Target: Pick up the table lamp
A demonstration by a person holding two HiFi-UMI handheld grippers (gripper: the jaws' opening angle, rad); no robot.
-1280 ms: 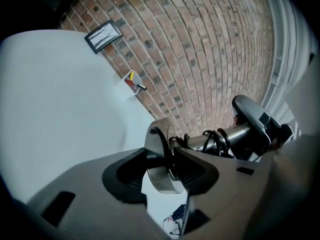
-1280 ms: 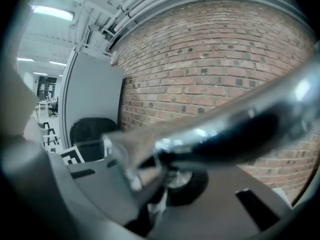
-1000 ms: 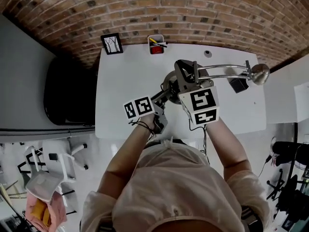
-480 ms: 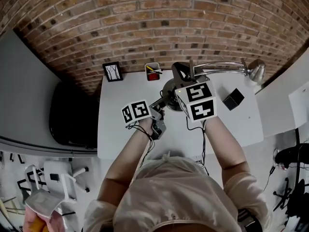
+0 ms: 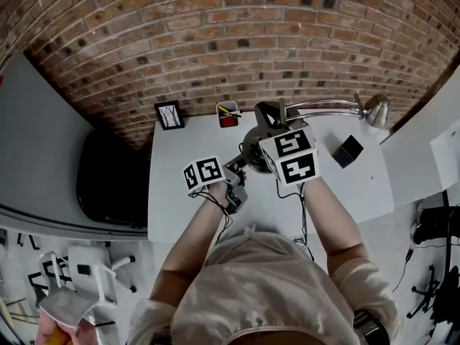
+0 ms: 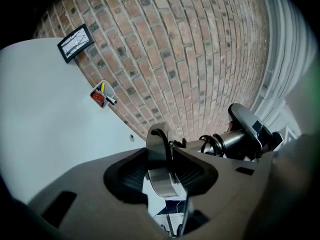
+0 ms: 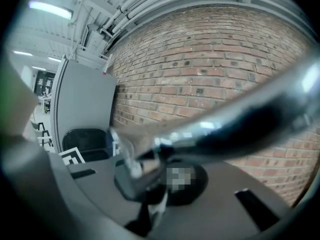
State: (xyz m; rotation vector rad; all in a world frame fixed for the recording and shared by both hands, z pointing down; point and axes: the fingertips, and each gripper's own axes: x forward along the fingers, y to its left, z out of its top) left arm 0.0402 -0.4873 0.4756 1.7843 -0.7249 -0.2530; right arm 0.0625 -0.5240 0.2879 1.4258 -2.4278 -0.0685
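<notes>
Two grippers hold the table lamp point(image 5: 327, 106), left gripper point(image 5: 239, 162) wide on its base rim, right gripper point(image 5: 272, 117) nearly shut on its slick arm, which could slip.

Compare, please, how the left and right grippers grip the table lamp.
The left gripper grips the round base; the right gripper grips the thin chrome tube. The left gripper's jaws stand wide apart; the right gripper's are almost together. Both are clamped on the same table lamp.
</notes>
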